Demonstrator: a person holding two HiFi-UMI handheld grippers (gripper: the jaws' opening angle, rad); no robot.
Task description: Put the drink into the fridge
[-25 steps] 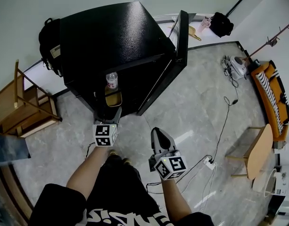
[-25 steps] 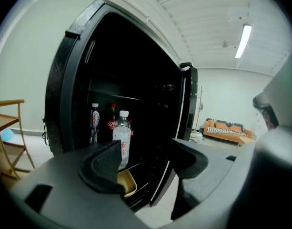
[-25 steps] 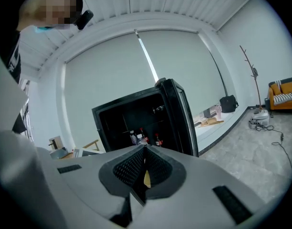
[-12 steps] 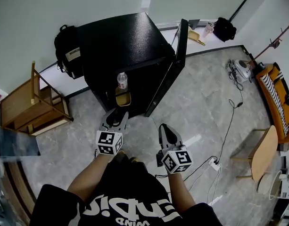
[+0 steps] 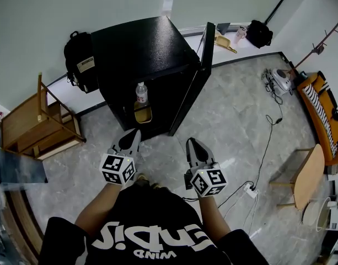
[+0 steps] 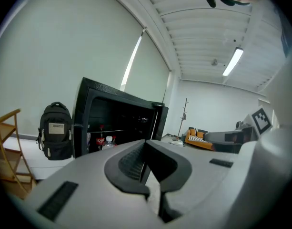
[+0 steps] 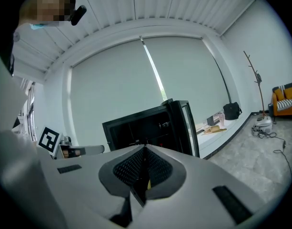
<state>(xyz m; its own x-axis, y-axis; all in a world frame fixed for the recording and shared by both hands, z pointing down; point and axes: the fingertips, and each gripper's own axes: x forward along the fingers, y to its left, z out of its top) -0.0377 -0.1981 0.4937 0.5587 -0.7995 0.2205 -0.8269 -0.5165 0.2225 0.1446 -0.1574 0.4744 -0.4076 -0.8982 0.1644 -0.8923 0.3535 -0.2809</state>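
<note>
**Drink left in the fridge, left gripper pulled back**

The drink, a clear bottle with a white cap, stood upright on a shelf inside the black fridge. Nothing was touching it. A second earlier the left gripper had been right up at the fridge, just under the bottle, with its jaws wide apart. Since then it had come back toward the person and now hung over the floor, well apart from the bottle. Its jaws had closed up all the way, and the left gripper view showed them pressed together with nothing between them.

The right gripper was beside it, also over the floor in front of the fridge. Its jaws were together too, and it held nothing.

The fridge door stood wide open, swung out to the right. A black backpack leaned by the wall to the left of the fridge.

So the main job looked done: the drink was in the fridge and let go. The bottle stood straight and did not look like it would tip. The one thing that seemed left was the open door, and shutting it was probably the next good move, most likely with the right gripper, which was nearer to it
</note>
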